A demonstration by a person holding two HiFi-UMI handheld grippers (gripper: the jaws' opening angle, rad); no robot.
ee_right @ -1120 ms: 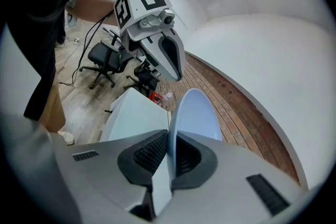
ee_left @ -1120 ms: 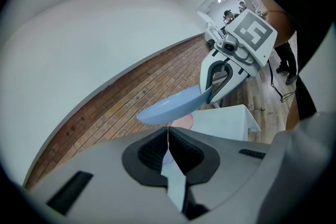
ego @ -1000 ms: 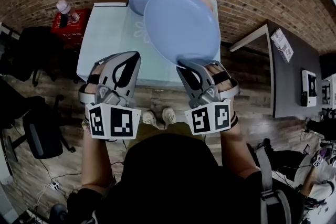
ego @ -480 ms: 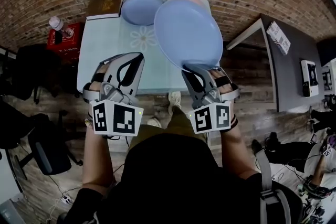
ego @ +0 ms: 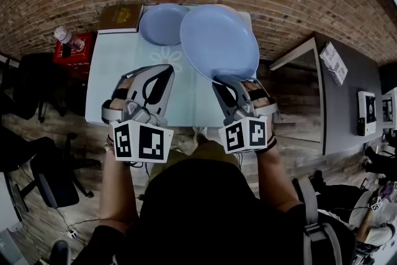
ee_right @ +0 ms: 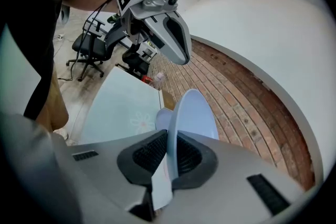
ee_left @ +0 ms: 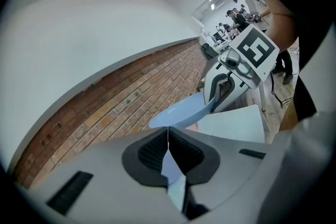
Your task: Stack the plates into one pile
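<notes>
Plate, judged light, stiff and slippery, is pinched at its near rim by the right gripper at upper centre over the table; the jaws of the left gripper are pressed together, empty

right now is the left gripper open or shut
Shut. The left gripper has its fingers pressed together in its own view, with nothing held between them.

I count two blue plates, the lifted plate and the resting plate. One book, one bottle, one bench.
</notes>
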